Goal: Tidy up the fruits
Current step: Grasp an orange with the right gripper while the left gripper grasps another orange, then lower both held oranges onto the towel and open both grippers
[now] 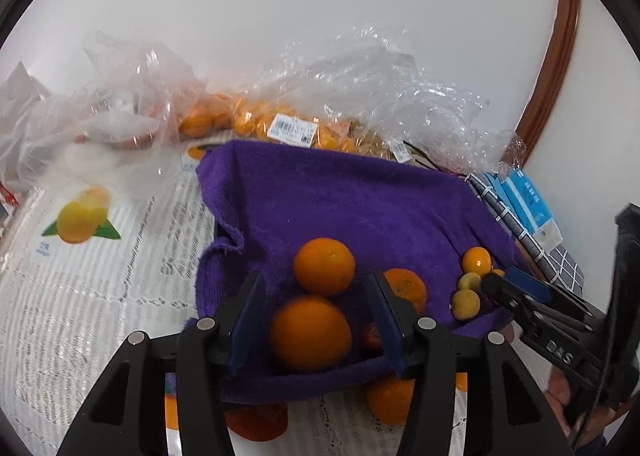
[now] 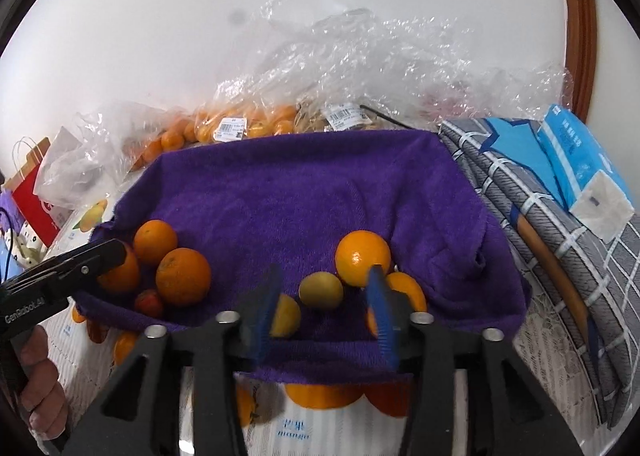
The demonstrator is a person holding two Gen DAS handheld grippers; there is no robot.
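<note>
A purple towel (image 1: pixel 360 207) lines a shallow container holding fruit. My left gripper (image 1: pixel 314 276) stands open over its near left part. A big orange (image 1: pixel 310 332) lies between the fingers with a gap on each side, and another orange (image 1: pixel 324 266) sits just beyond. A third orange (image 1: pixel 404 288) and a small red fruit (image 1: pixel 372 336) lie to the right. My right gripper (image 2: pixel 325 270) is open over the near right part. A yellow-green fruit (image 2: pixel 321 290) rests between its fingers, untouched; a yellow fruit (image 2: pixel 286 316) is by the left pad and an orange (image 2: pixel 362 258) beyond.
Clear plastic bags (image 1: pixel 320 95) of small oranges lie behind the towel against the wall. A grey checked cloth (image 2: pixel 540 236) and a blue tissue pack (image 2: pixel 580 167) sit at right, a red paper bag (image 2: pixel 36 195) at left. Loose oranges (image 2: pixel 324 396) lie on the table by the towel's near edge.
</note>
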